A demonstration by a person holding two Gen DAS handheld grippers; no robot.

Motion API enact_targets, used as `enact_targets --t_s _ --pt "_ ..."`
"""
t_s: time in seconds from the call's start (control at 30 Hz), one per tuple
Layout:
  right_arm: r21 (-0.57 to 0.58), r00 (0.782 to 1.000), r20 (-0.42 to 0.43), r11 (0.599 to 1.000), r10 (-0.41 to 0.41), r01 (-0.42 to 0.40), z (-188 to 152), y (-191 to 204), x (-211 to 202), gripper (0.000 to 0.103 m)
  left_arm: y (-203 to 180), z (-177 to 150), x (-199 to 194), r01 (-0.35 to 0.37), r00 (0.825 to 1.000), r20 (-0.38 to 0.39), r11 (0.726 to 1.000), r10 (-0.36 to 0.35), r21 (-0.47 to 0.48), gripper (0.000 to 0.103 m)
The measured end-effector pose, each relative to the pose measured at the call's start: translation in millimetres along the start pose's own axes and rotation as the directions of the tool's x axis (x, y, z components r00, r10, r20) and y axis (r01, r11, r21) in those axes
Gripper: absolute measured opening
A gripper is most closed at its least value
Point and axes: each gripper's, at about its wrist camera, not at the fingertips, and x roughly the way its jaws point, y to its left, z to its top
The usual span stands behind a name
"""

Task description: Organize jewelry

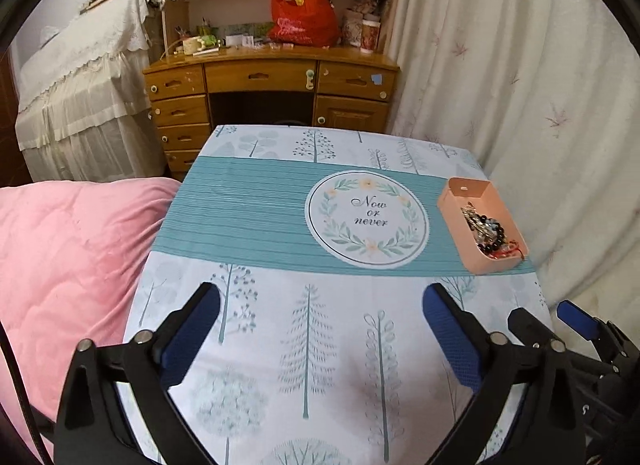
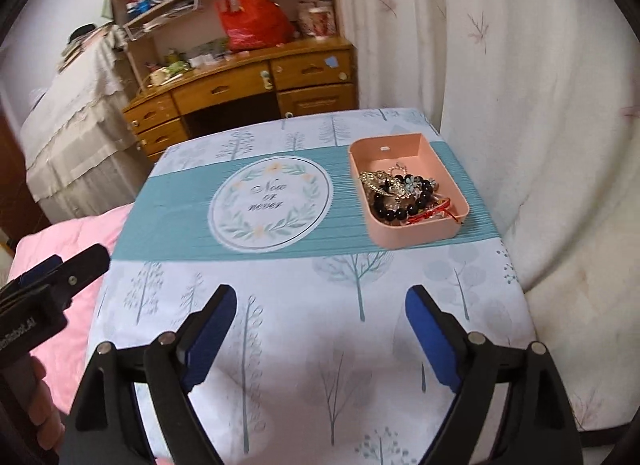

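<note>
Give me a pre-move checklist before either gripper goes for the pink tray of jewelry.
1. Left gripper open and empty: ok.
2. Right gripper open and empty: ok.
3. Pink tray sits flat on the tablecloth, inside its right edge: ok.
4. All jewelry inside the tray: not ok, a red cord hangs over the near corner of the rim.
5. Pieces separate enough to lift one alone: cannot tell, the beads and metal pieces lie heaped together.
6. Path from both grippers to the tray free of objects: ok.
</note>
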Motion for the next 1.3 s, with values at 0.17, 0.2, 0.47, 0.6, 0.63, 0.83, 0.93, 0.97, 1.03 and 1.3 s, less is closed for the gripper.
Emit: enact_targets --t_s 0.17,0.2,0.47,0.6,0.63,0.83,0.93,0.97,1.03,1.3 --pt "-0.037 0.999 0.04 0.999 -0.01 0.011 -20.7 3.8 -32.7 0.089 -11.0 -23.3 -31.1 0.015 0.999 0.038 1.0 -0.016 0.027 0.102" --pt "-0.042 0.999 0.046 0.999 -0.012 0.014 -24.1 3.4 -37.9 0.089 -13.3 -26.5 -36.1 0.015 0.999 0.049 0.999 -0.016 0.035 0.102" --pt "-0.026 0.996 0.094 1.0 -0.005 0.007 -46.7 -14.7 -70.8 0.095 -41.4 -50.8 -80.3 -0.028 0.992 0.122 0.995 0.015 0.1 0.102" --pt "-0.008 0.994 0.111 1.0 0.005 -0.004 -52.9 -22.2 -81.1 0.097 -50.4 -59.2 -92.9 -0.046 0.99 0.137 0.992 0.029 0.121 0.102" --pt "-0.007 0.993 0.117 1.0 0.006 -0.005 -54.6 -23.8 -84.0 0.097 -51.9 -60.3 -94.6 -0.043 0.99 0.138 0.992 0.026 0.121 0.102" --pt "0.009 0.991 0.133 1.0 0.009 -0.01 -58.0 -29.8 -89.4 0.097 -56.8 -66.9 -93.4 -0.035 0.995 0.101 0.992 0.023 0.119 0.102" --pt "0.015 0.991 0.131 1.0 0.012 -0.014 -61.9 -33.2 -90.4 0.097 -57.3 -70.4 -90.6 -0.03 0.997 0.076 0.993 0.021 0.115 0.102" --pt "0.014 0.992 0.128 1.0 0.01 -0.012 -63.0 -33.2 -90.1 0.097 -56.9 -71.5 -90.6 -0.024 0.997 0.07 0.993 0.016 0.113 0.102" --pt "0.011 0.992 0.126 1.0 0.006 -0.008 -64.9 -32.4 -90.4 0.097 -56.5 -74.2 -91.7 -0.023 0.997 0.069 0.994 0.015 0.108 0.102" --pt "-0.011 0.994 0.112 1.0 0.003 -0.002 -72.3 -28.8 -90.9 0.097 -54.0 -85.5 -97.6 -0.053 0.996 0.076 0.993 0.046 0.101 0.102"
